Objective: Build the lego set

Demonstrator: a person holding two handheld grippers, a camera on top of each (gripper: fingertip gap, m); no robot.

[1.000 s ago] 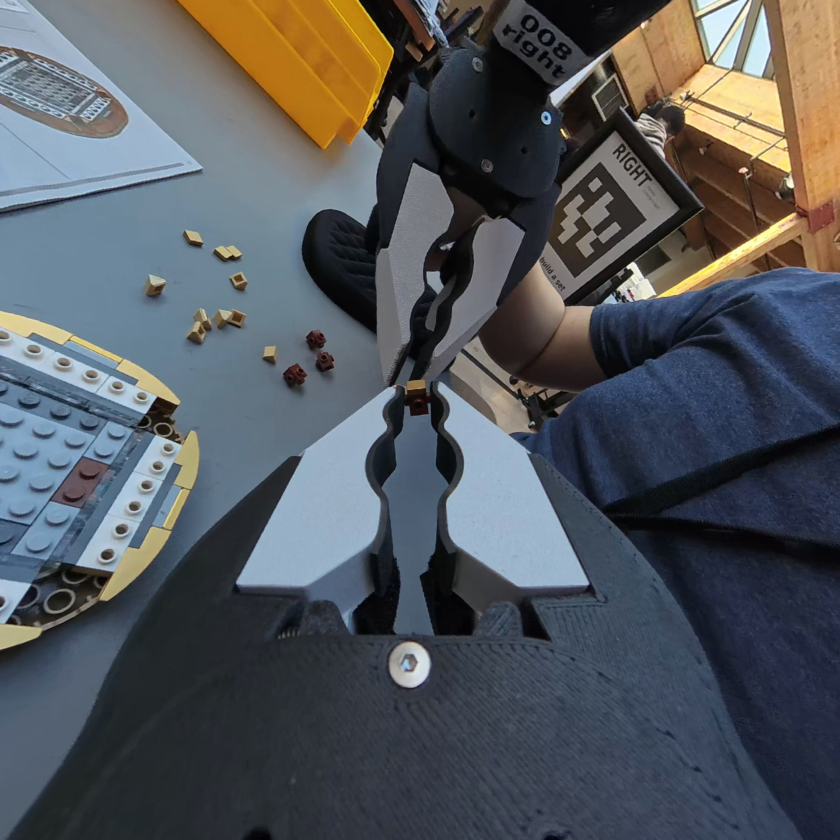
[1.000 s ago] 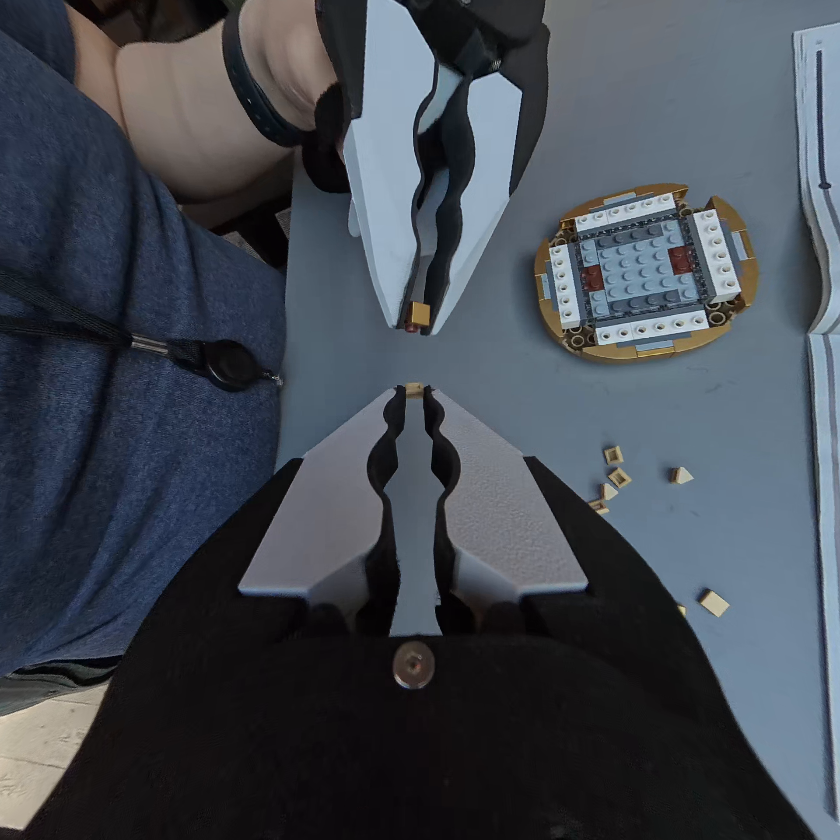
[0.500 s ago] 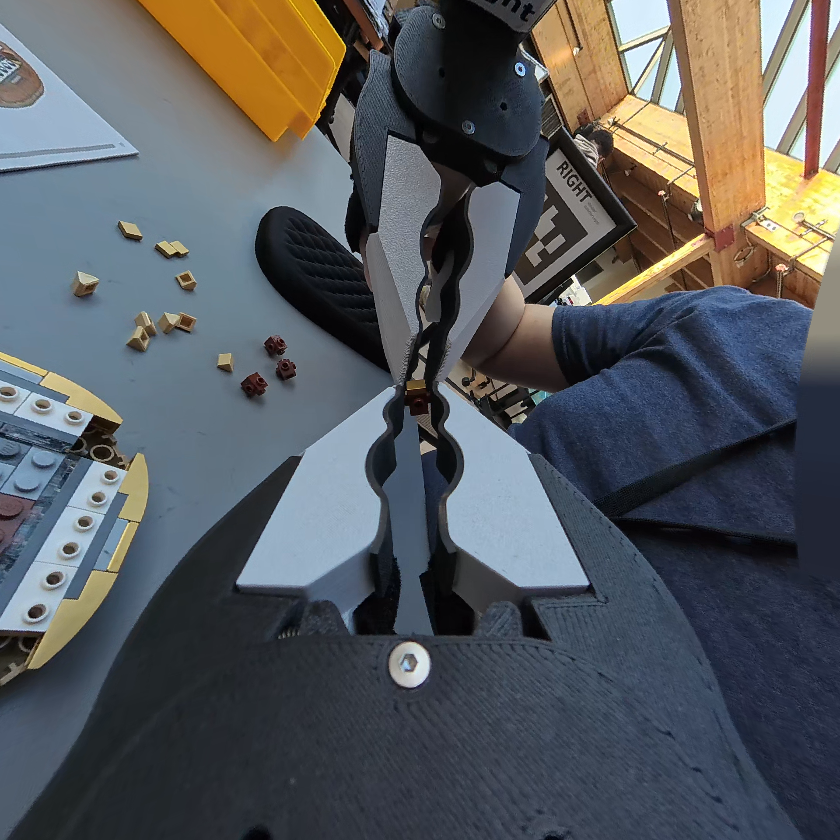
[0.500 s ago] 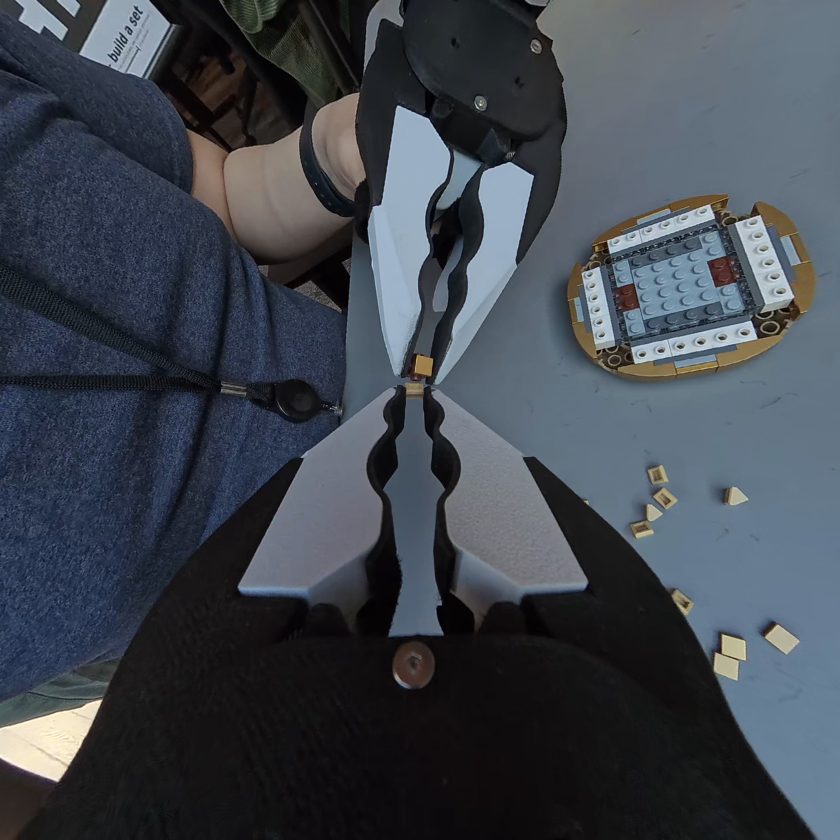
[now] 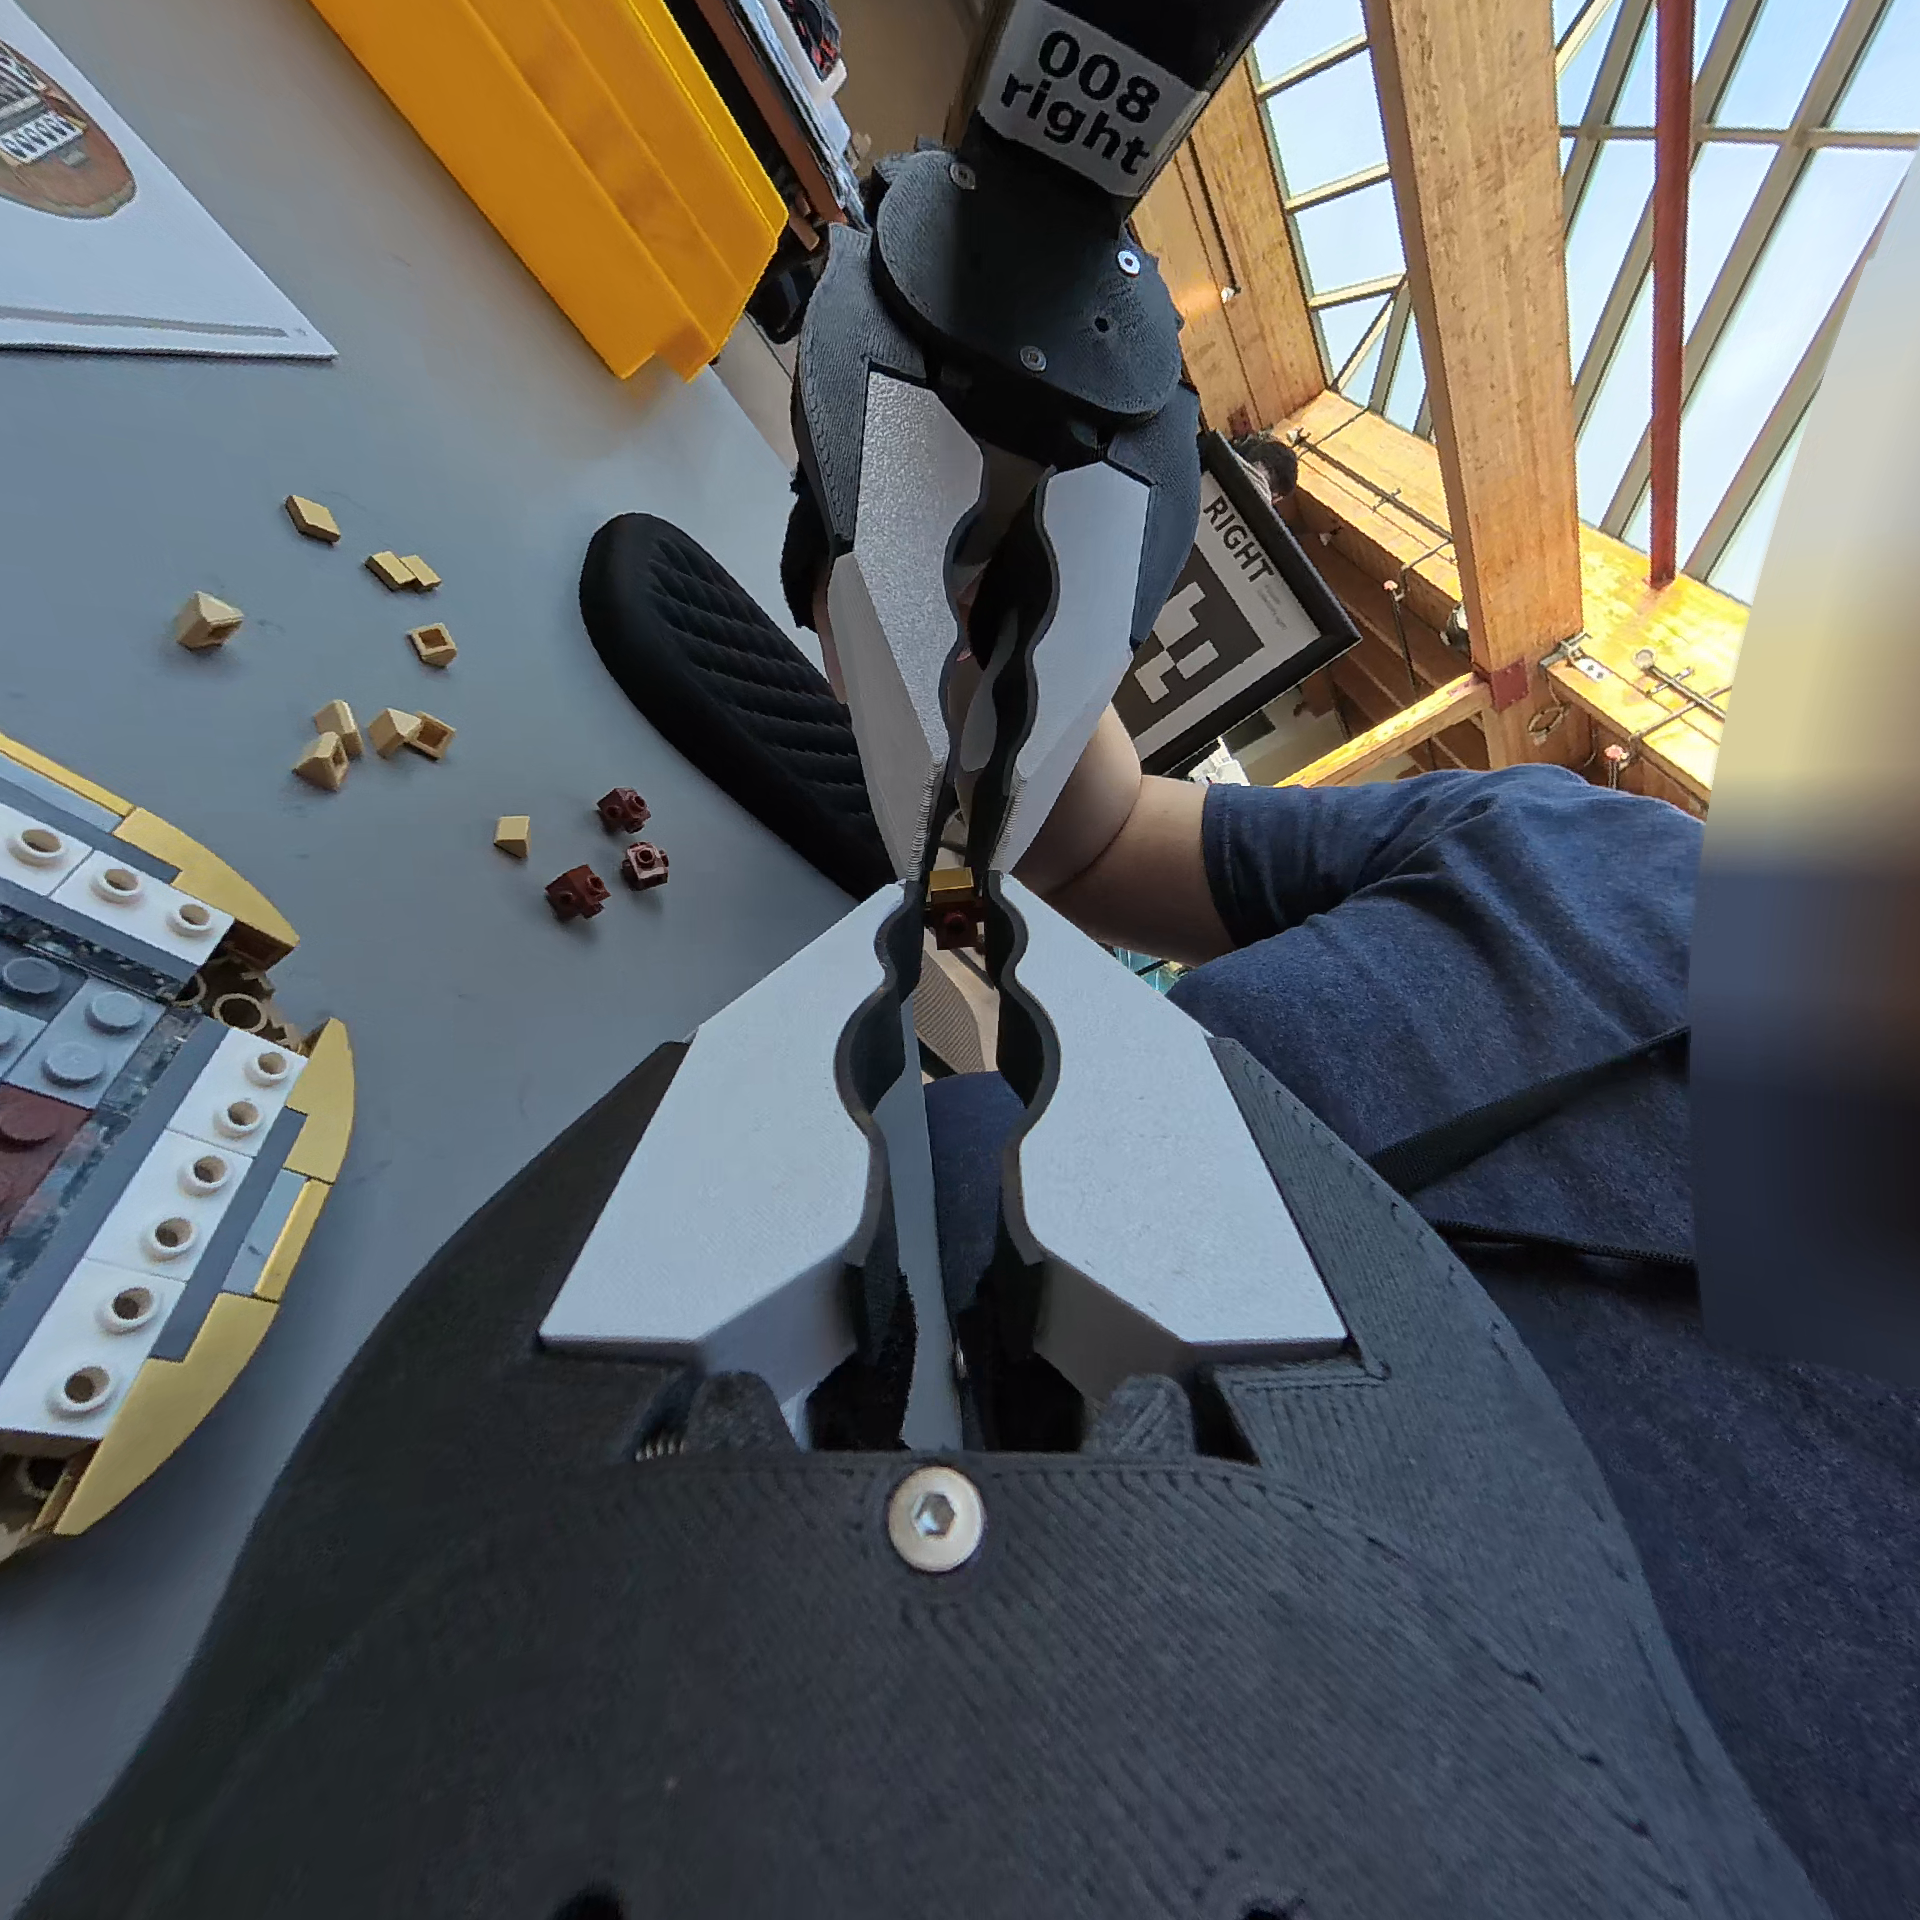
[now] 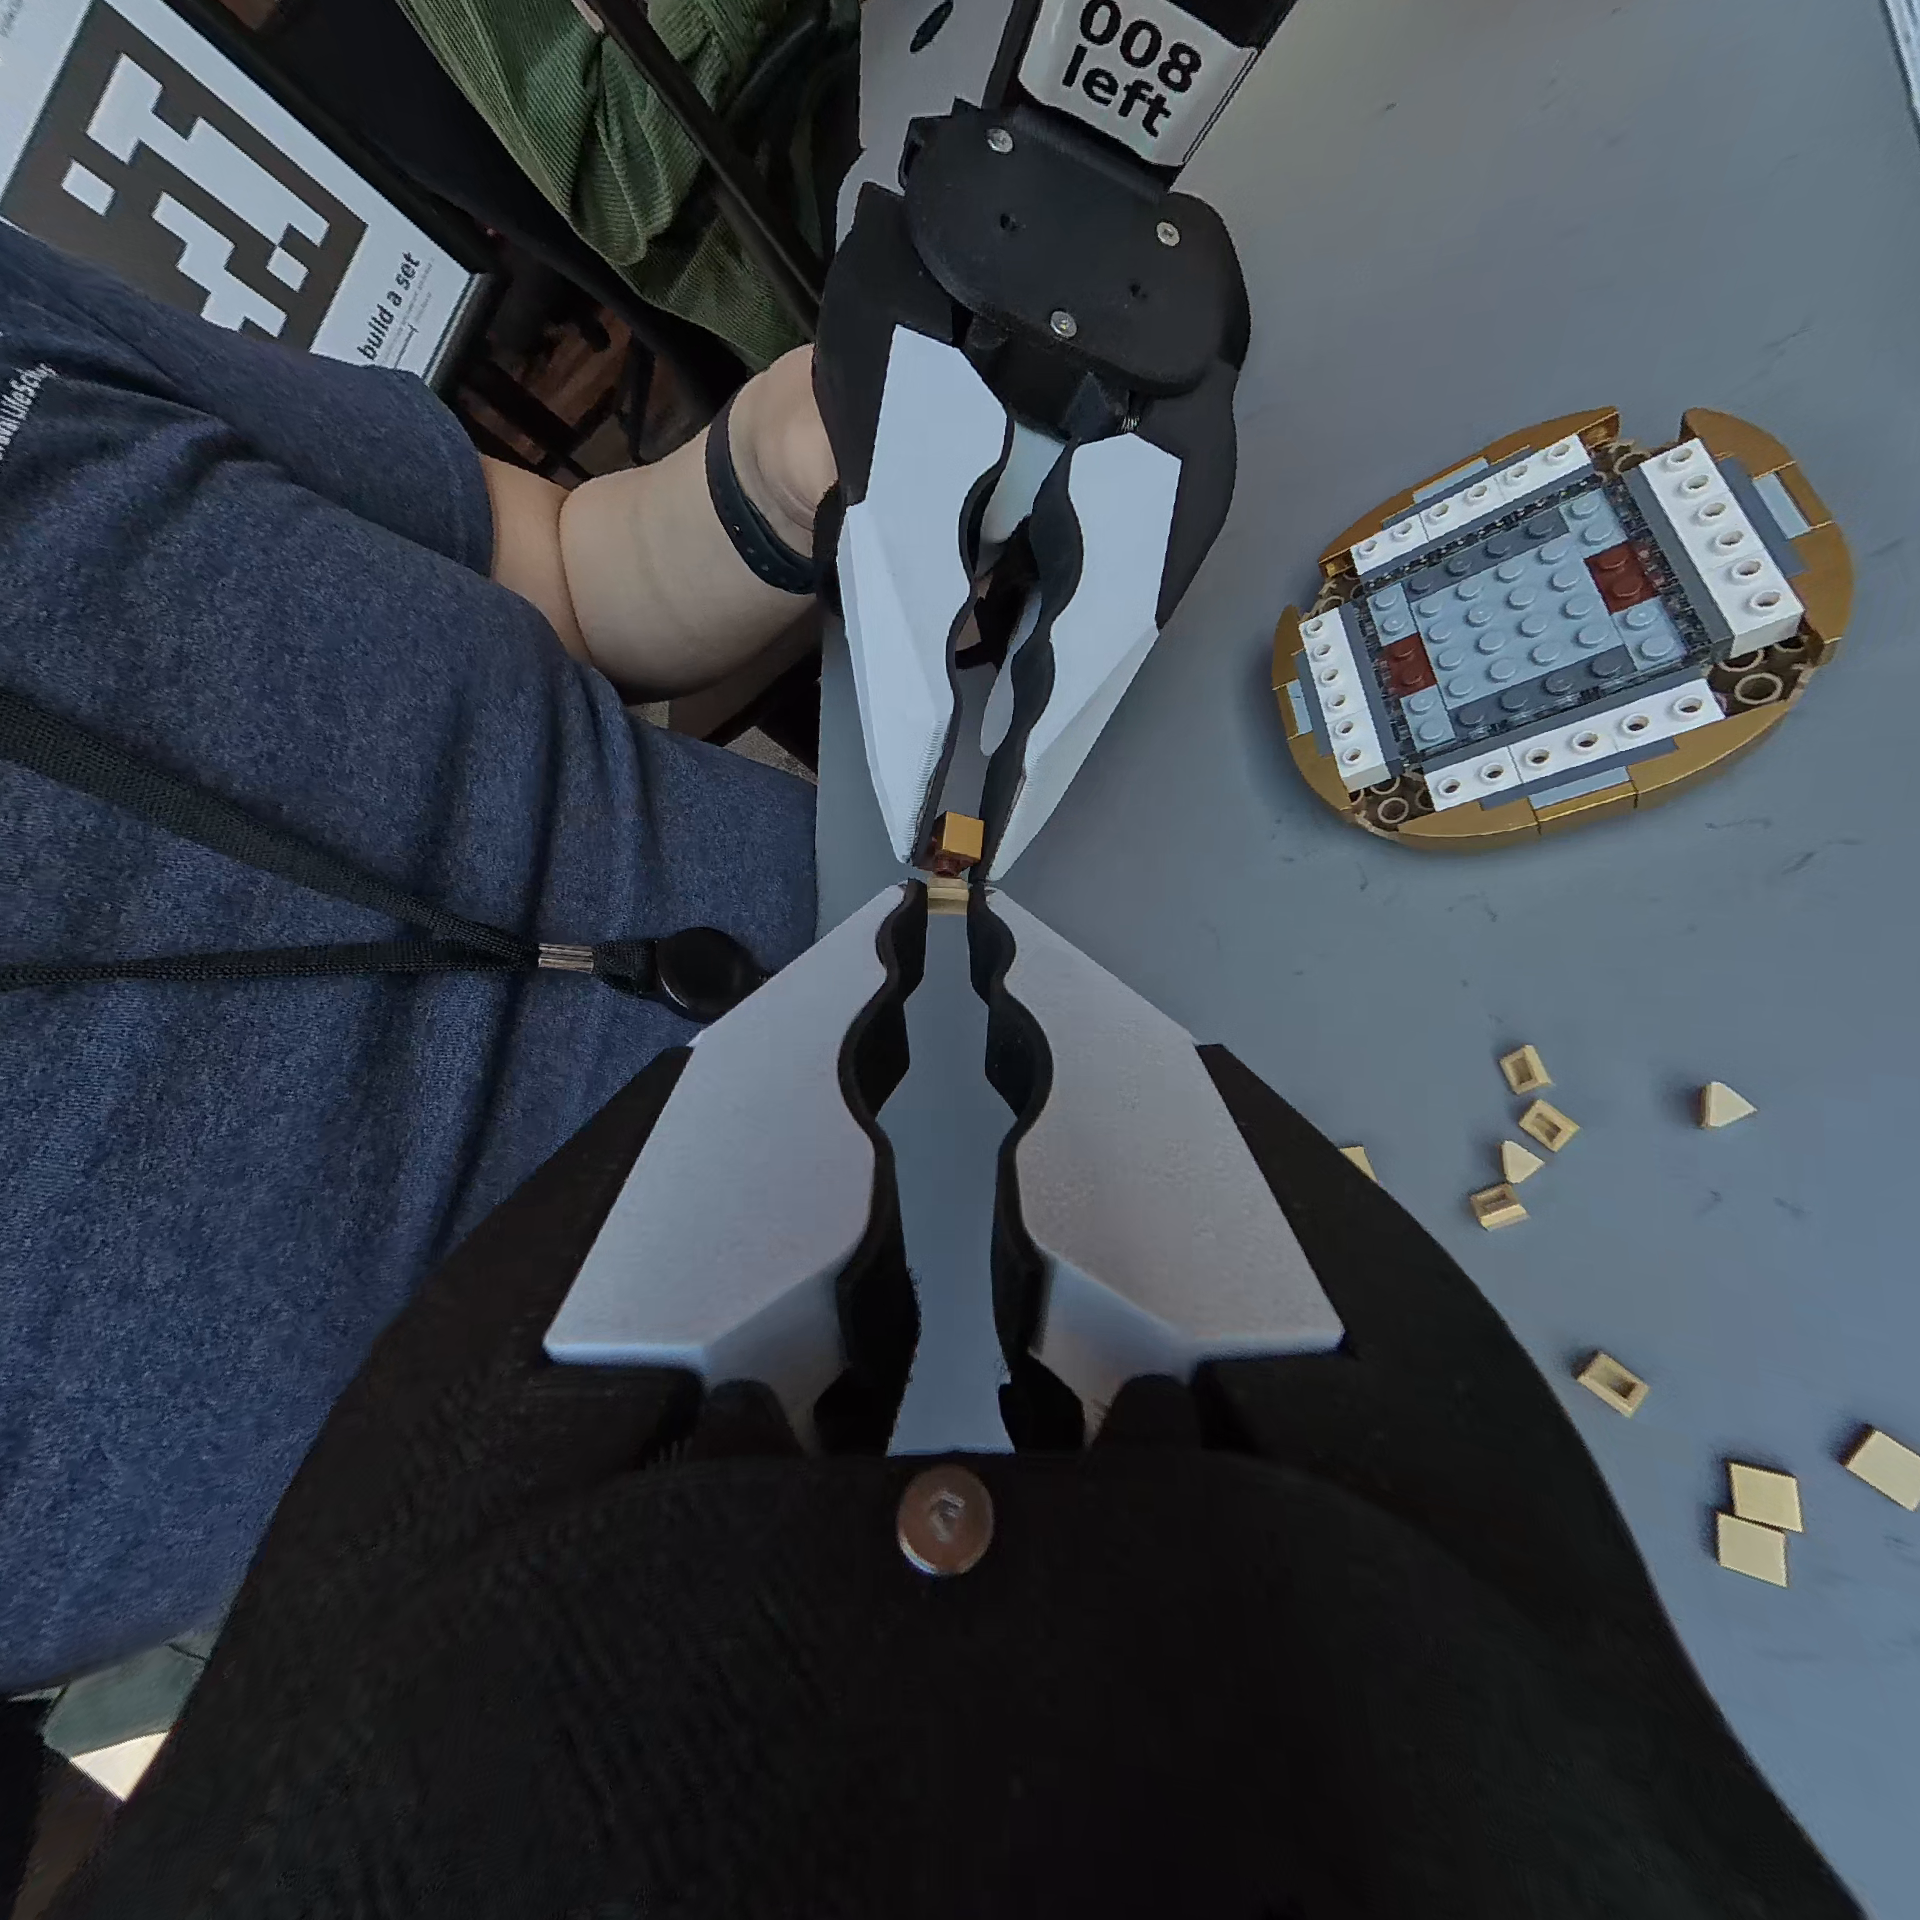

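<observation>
Grey tabletop (image 6: pixel 1455 987) beneath your two grippers meeting tip to tip, your left gripper (image 5: pixel 951 920) clamped on a brown-and-gold brick stack (image 5: pixel 954 906), your right gripper (image 6: pixel 943 896) pinching a tan tile (image 6: pixel 943 898) against it, oval lego build (image 6: pixel 1558 634) lying well aside near loose tan pieces (image 6: pixel 1538 1132).

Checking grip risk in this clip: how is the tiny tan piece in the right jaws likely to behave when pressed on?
The tan piece looks rigid and very light. Held only at the tips of the right gripper, it could twist or pop out. The brown-and-gold stack probably needs careful alignment.
</observation>
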